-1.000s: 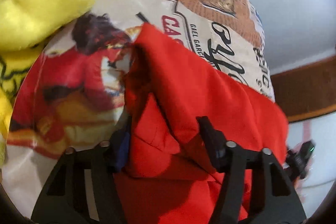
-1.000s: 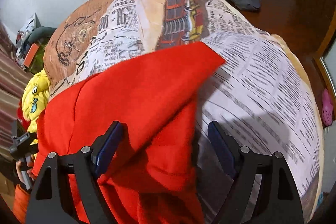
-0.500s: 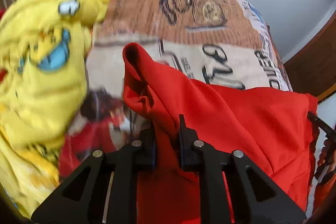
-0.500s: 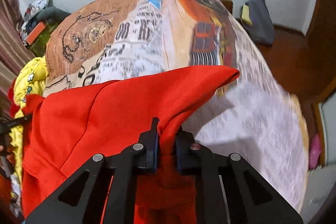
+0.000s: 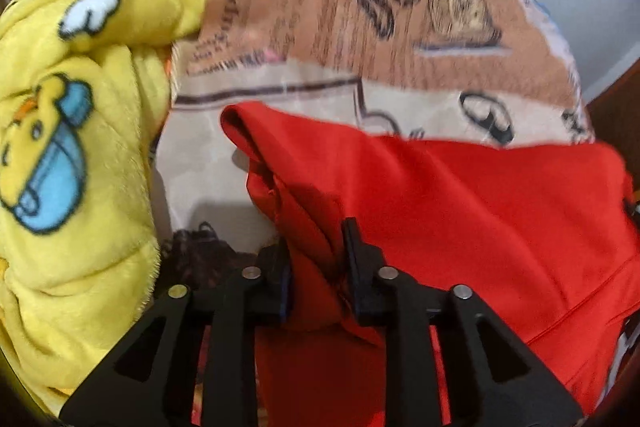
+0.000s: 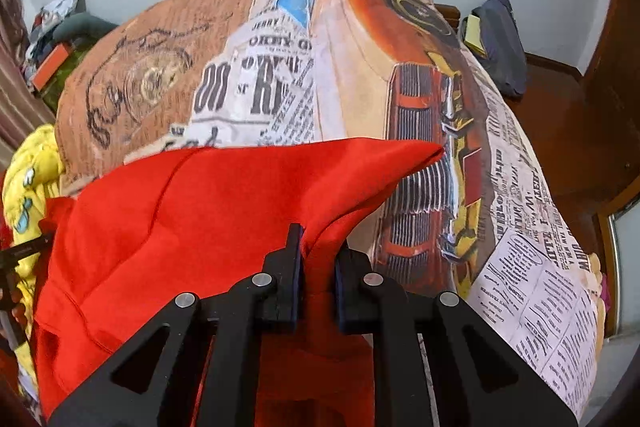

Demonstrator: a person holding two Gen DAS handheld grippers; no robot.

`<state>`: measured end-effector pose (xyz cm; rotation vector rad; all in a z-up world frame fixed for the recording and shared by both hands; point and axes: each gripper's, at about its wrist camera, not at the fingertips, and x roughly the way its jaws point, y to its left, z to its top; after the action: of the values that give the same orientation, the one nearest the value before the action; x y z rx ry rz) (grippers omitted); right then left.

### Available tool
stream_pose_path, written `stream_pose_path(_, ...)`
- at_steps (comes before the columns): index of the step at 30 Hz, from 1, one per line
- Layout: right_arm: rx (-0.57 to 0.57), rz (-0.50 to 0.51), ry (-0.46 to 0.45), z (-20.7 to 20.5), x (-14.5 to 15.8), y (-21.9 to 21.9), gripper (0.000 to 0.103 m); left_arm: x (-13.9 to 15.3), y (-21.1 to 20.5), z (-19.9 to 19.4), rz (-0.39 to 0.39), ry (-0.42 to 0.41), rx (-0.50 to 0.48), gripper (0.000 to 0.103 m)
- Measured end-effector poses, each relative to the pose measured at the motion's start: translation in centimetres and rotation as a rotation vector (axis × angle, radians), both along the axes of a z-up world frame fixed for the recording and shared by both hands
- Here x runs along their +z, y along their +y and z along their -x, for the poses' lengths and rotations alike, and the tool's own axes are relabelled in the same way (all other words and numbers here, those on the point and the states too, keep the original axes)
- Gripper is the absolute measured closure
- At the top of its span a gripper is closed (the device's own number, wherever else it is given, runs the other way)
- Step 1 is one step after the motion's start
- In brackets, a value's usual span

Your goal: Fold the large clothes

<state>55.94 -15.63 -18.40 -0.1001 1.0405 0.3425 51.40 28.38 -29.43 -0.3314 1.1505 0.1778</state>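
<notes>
Two fisheye views look down along black tongs over a bed covered with a printed bedspread [image 6: 280,87] showing newspaper text, a brown sketch panel and an orange car.

Left wrist view: the left tongs [image 5: 316,267] sit at 6 o'clock, their jaws narrow and pinched on a bunched fold of a red garment [image 5: 480,211]. The jaws closed on the cloth within the last second and have since eased slightly apart, with the fabric between them and the pads pressing on it. From the grip the red cloth rises to a folded corner at about 10 o'clock of the tongs and spreads wide toward 3 o'clock, lying over the bedspread [image 5: 360,27]. A yellow fleece blanket [image 5: 80,147] with blue and white cartoon figures fills the 9 o'clock side, just beside the garment but apart from it.

Right wrist view: the right tongs [image 6: 318,267] at 6 o'clock are nearly closed, gripping a gathered edge of the same red garment [image 6: 180,227]. The jaws have just closed on it. The cloth fans from the grip toward 9 o'clock and comes to a pointed corner at about 2 o'clock, resting on the car print. The yellow blanket [image 6: 32,171] shows at the 9 o'clock edge. A dark blue bag [image 6: 500,47] lies on the wooden floor [image 6: 560,115] at 2 o'clock, near the white wall.
</notes>
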Motion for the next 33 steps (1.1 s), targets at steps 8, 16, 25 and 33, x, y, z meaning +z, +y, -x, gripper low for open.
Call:
stream_pose_path(8,0.013,0.016,0.034,2.9,2.3,-2.2,0.07,2.5,-1.3,3.2,-0.099,0.013,-0.077,0.063)
stream_pose_path(16,0.063,0.061,-0.021,9.6,7.2,-3.6,0.049,8.2,-2.6,9.6,-0.147,-0.044,-0.12,0.051)
stream_pose_path(25,0.101,0.132,-0.107,17.9,10.9,-4.2,0.027,12.6,-2.4,18.3,-0.107,-0.083,-0.072,0.034)
stream_pose_path(33,0.097,0.118,-0.064,23.0,9.3,-5.4,0.025,12.5,-2.7,24.8,-0.08,-0.071,-0.111,0.034)
